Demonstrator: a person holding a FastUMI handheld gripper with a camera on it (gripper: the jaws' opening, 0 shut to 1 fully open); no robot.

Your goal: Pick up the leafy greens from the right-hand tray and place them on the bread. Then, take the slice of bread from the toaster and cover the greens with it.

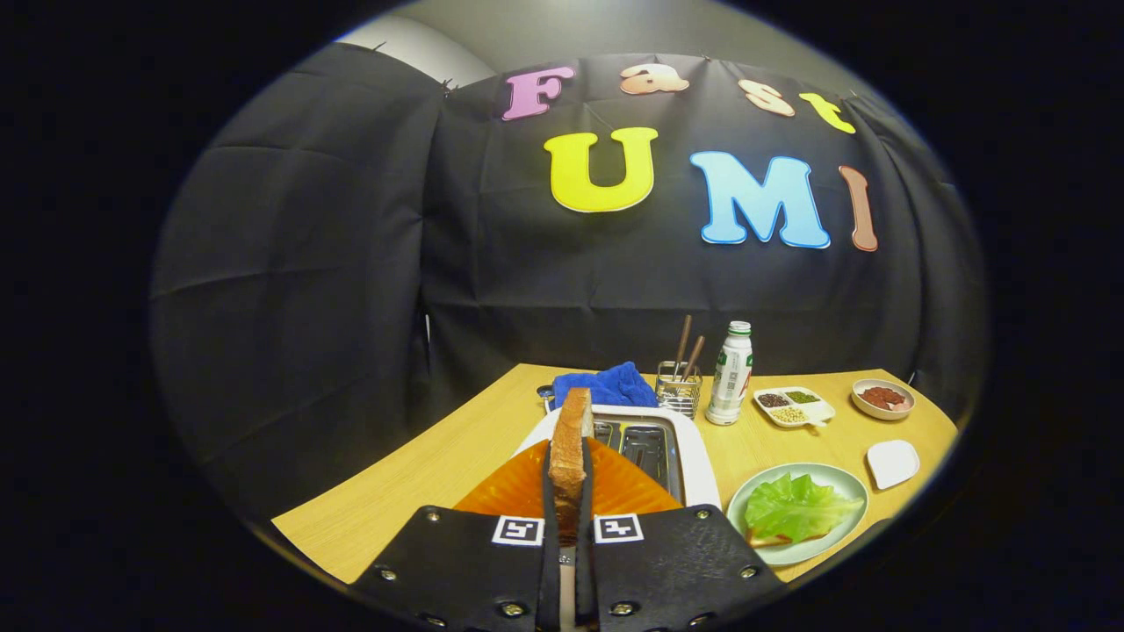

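A slice of toasted bread stands on edge between the fingers of my gripper, which is shut on it and holds it up above the orange tray. The white toaster lies just beyond the slice, its slots showing bare metal. To the right of the fingers a pale green plate carries a bread slice with a leafy green spread over it. Only the edge of that lower bread peeks out from under the leaf.
Behind the toaster lie a blue cloth, a wire holder with chopsticks and a white bottle. Further right sit a divided dish of grains, a small bowl of red food and a little white dish.
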